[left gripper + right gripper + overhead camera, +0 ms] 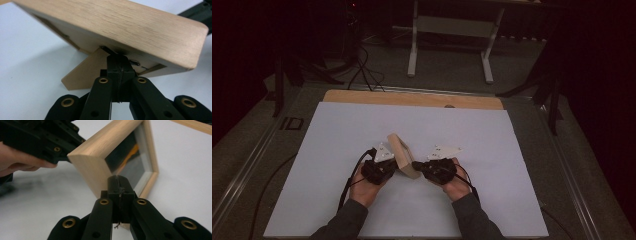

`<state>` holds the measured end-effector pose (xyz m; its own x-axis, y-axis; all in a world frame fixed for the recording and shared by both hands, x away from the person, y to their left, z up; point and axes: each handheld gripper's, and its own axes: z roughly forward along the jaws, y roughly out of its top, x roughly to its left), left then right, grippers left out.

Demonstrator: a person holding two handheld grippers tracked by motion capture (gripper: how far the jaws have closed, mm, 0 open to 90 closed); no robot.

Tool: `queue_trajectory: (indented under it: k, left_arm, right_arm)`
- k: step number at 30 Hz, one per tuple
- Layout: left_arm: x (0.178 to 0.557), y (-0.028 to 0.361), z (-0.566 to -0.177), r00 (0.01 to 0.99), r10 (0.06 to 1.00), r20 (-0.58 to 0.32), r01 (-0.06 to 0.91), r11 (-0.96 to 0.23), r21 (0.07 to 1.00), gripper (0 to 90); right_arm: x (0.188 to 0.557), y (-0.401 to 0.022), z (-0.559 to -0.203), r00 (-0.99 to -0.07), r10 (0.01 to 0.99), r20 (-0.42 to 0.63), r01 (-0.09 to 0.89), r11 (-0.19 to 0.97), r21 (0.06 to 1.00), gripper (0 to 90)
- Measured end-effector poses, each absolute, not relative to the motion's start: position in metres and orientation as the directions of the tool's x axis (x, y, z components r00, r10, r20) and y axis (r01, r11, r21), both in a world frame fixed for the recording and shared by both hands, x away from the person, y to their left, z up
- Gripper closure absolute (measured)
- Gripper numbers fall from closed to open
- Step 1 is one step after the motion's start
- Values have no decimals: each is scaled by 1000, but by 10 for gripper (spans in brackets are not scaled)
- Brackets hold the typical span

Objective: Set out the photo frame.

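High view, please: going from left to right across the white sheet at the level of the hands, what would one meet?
Person's left hand → left gripper, jaws shut → wooden picture frame standing tilted on the white sheet → right gripper, jaws shut → person's right hand.

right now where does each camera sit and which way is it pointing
High view: above the person's side, looking forward and down on the white table; forearms, both hands, left gripper and right gripper flank the wooden picture frame.
Left gripper view: rides the left gripper, shut jaws at the frame's back by its stand.
Right gripper view: rides the right gripper, shut jaws at the frame's glass front.
All share the frame.
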<state>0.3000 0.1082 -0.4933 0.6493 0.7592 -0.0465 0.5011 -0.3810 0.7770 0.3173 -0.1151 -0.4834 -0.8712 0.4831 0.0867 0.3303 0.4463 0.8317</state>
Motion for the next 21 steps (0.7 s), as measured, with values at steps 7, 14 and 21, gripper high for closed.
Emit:
queue_trajectory:
  k: [7,14,21]
  left_arm:
    - [302,111,-495,644,763,-59,506,-366,781,895]
    - [303,112,-495,639,767,-59,508,-363,781,895]
    - [305,114,-496,638,767,-59,510,-365,779,895]
  right_arm:
    - [315,-112,-485,-876,474,87,327,451,830,897]
    - [313,-109,-485,-876,475,84,325,453,830,898]
    - [311,-104,-485,-880,469,79,318,456,831,898]
